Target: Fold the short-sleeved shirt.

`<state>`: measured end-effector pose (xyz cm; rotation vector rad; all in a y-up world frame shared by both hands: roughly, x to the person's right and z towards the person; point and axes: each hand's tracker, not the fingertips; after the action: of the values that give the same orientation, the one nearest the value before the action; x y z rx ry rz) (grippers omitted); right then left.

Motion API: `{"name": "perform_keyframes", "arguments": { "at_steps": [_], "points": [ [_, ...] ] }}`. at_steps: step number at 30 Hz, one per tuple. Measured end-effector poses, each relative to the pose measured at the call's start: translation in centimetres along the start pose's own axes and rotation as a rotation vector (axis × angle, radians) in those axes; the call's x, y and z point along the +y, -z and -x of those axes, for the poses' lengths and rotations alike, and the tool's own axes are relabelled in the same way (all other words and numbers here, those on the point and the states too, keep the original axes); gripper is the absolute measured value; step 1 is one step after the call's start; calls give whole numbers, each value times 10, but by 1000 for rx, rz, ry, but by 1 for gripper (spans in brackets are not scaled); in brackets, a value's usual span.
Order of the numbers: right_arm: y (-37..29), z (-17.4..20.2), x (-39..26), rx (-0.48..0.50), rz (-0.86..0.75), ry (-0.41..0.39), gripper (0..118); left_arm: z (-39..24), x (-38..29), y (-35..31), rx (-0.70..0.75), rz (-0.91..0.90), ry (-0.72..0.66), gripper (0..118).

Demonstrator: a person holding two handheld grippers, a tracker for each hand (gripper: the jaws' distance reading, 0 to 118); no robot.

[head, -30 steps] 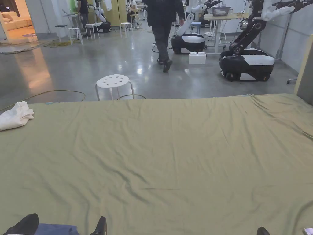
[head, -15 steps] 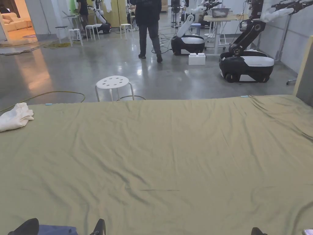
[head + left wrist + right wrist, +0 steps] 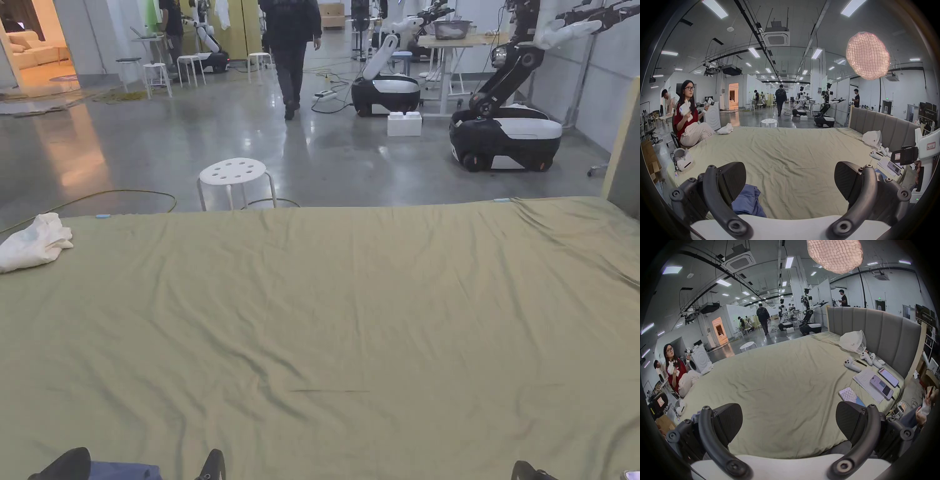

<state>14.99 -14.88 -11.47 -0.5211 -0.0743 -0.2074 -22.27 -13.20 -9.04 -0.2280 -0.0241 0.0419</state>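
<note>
A crumpled blue shirt [image 3: 122,470] lies at the near left edge of the olive bed sheet [image 3: 325,300]. My left gripper [image 3: 140,462] straddles it, jaws wide apart. In the left gripper view the shirt [image 3: 748,203] bunches beside the left jaw, and the left gripper [image 3: 790,177] is open, with neither jaw pressing on it. My right gripper [image 3: 789,417] is open over bare sheet at the near edge, to the right of the shirt. One of its fingertips [image 3: 528,470] pokes up at the bottom of the head view.
A white cloth [image 3: 31,244] lies at the far left of the bed. Phones [image 3: 881,384], controllers [image 3: 851,364] and a white bag [image 3: 852,341] sit by the grey headboard [image 3: 875,331]. A headset [image 3: 683,160] lies at the left edge beside a seated person [image 3: 687,116]. A stool [image 3: 232,172] stands beyond the bed.
The person walking across the floor has gone farther away. The head camera has tipped slightly. Both grippers and the blue shirt stay where they were.
</note>
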Motion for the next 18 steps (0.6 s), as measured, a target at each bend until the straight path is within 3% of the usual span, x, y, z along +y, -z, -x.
{"name": "perform_keyframes", "arguments": {
  "at_steps": [10, 13, 18],
  "points": [
    [5, -2, -4, 6, 22, -17, 114, 0, -2, -1, 1, 14, -1, 111],
    [6, -4, -7, -8, 3, 38, 114, 0, -3, 0, 0, 18, -2, 111],
    [8, -7, -11, 102, -21, -6, 114, -1, -4, 4, 3, 26, -1, 111]
  ]
}}
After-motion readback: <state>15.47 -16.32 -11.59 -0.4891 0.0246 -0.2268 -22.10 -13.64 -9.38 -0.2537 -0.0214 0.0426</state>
